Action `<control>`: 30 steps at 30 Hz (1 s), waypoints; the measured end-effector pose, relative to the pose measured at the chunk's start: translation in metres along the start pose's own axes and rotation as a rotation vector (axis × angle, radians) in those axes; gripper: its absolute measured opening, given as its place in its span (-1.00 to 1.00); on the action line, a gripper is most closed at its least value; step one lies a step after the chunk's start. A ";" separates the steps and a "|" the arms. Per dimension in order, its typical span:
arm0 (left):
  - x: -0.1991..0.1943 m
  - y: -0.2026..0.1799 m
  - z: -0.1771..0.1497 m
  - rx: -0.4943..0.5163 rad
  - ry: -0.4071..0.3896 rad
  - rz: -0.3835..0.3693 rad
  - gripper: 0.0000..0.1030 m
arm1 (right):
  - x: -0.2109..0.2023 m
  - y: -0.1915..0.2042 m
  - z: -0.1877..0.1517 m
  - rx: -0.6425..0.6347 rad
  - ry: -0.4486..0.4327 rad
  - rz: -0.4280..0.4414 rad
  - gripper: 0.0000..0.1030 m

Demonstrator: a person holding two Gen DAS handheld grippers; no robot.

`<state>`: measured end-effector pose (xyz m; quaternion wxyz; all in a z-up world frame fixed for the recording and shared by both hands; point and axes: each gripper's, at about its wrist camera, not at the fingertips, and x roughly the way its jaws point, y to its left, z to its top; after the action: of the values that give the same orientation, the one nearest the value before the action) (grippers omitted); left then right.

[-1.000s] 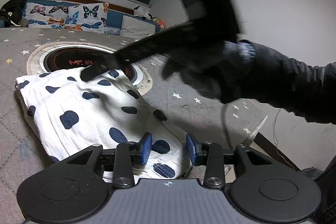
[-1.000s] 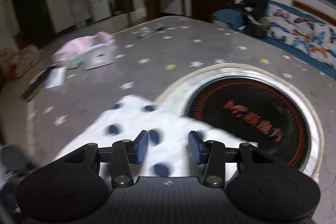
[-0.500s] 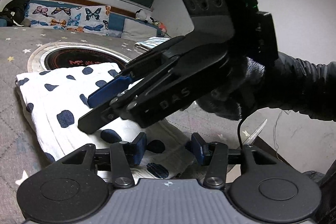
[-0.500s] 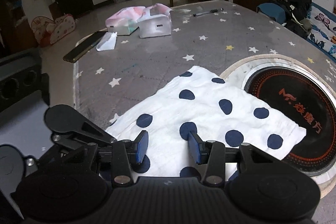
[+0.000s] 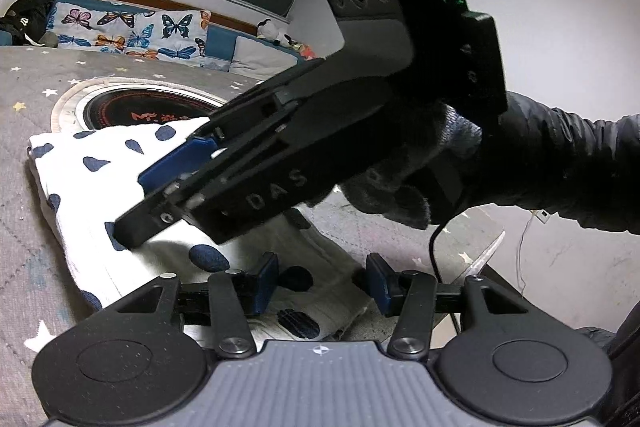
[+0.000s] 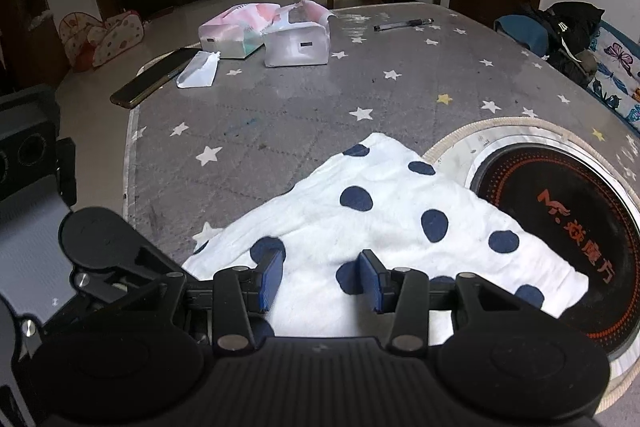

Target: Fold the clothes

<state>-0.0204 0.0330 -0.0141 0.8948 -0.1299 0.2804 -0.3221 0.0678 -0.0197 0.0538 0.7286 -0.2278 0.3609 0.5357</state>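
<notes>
Now left gripper (image 5: pixel 322 281) jaws opening over dotted cloth (image 6: pixel 400 211); right gripper (image 6: pixel 320 281) spread, unclamped, above it.

Counts on the counter
One dotted cloth (image 6: pixel 400 215), two tissue packs (image 6: pixel 236 31) (image 6: pixel 298 41), one pen (image 6: pixel 403 24), one phone (image 6: pixel 154 77), one hob (image 6: pixel 560 223), two grippers (image 5: pixel 322 281) (image 6: pixel 320 281).

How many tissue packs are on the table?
2. The pink-and-white soft tissue pack sits at the far end of the grey star-patterned table; the white torn-open tissue pack touches its right side.
</notes>
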 end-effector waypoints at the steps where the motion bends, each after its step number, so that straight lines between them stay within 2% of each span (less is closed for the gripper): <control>1: 0.000 0.000 0.000 0.001 0.000 -0.001 0.06 | 0.001 0.000 0.001 -0.001 0.000 -0.002 -0.17; 30: 0.002 0.008 0.002 -0.017 -0.004 -0.022 0.11 | 0.048 -0.035 0.040 0.050 -0.023 -0.045 -0.15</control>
<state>-0.0139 0.0376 -0.0170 0.8907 -0.1414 0.2800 -0.3291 0.1196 0.0274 0.0398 0.7501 -0.2112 0.3605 0.5126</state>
